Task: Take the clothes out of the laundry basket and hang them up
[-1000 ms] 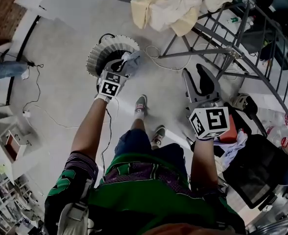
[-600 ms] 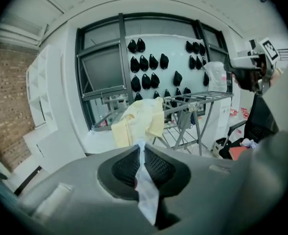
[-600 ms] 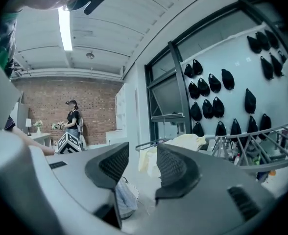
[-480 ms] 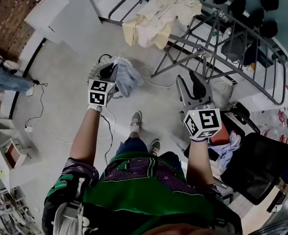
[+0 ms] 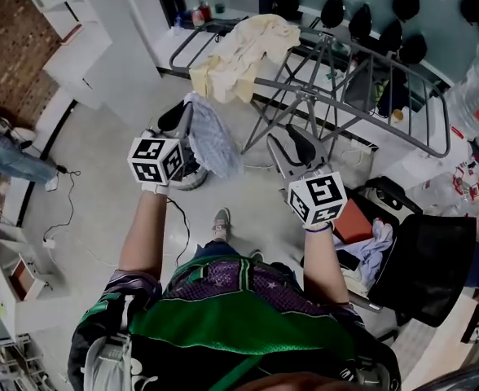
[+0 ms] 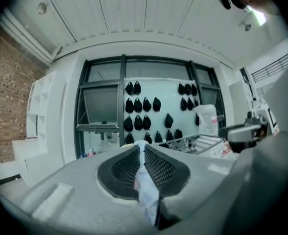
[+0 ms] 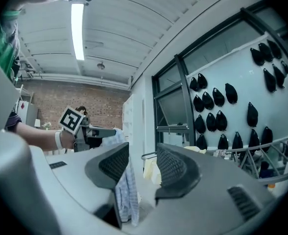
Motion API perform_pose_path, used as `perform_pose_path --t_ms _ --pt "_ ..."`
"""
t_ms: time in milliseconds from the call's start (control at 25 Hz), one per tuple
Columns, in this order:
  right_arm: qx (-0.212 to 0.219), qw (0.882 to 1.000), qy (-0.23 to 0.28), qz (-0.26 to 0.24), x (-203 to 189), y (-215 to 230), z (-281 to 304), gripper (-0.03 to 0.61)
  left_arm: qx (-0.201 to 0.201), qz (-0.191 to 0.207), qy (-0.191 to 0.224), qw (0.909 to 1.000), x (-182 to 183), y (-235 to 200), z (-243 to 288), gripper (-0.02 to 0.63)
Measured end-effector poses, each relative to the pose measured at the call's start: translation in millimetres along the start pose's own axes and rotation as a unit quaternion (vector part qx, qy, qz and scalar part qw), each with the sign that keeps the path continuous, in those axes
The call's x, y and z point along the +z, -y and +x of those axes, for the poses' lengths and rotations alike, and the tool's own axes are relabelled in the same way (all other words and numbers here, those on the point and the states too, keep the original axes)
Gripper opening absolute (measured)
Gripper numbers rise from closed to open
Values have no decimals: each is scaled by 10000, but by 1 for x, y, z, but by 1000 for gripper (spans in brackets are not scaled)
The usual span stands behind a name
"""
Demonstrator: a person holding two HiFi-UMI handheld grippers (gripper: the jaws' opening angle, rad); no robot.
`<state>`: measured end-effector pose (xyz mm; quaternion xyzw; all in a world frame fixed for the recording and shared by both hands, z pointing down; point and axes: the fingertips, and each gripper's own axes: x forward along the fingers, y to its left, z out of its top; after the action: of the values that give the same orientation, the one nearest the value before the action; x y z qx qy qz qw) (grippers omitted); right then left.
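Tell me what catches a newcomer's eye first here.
A pale blue cloth hangs from the shut left gripper, held up near the middle of the head view. Behind it stands a grey drying rack with a cream garment draped over its left end. The right gripper is open and empty.

Thin checked cloth garment (image 5: pixel 213 135), grey metal-tube drying rack (image 5: pixel 305 96), crumpled cream cloth (image 5: pixel 239 47), rough brick wall (image 6: pixel 7 111), matt gridded jaws

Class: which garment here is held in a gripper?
The blue checked one, pinched by the left gripper; the cream one lies draped on the rack.
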<state>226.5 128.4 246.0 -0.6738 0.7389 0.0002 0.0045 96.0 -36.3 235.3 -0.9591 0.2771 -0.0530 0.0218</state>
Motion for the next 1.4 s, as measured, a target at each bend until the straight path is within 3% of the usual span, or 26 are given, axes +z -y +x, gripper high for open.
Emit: perform_pose_path --t_ms 240,400,800,1000,1120,1240,1400 --pt "194 9991 -254 -294 -8 -12 -17 166 -487 -29 757 9959 83 44 -4 40" --pt "141 9989 -425 -167 -28 -10 -26 166 -854 -143 1061 9906 119 77 -7 40" --pt "-548 9962 -647 214 -65 32 -55 164 -1885 -104 1741 9665 201 164 -19 41" --pt "-557 9965 -583 238 -64 31 -60 159 -2190 -142 1882 9573 218 190 -27 40" --pt "-603 9966 -528 173 -60 31 -61 121 -2267 -175 1908 9549 221 197 -28 40" --pt "-674 9965 -486 64 -57 34 -69 15 -2194 -152 1892 9570 219 195 -28 41" --pt "-857 9957 -366 -12 -45 51 -89 11 -1944 -230 1828 9635 213 176 -25 40"
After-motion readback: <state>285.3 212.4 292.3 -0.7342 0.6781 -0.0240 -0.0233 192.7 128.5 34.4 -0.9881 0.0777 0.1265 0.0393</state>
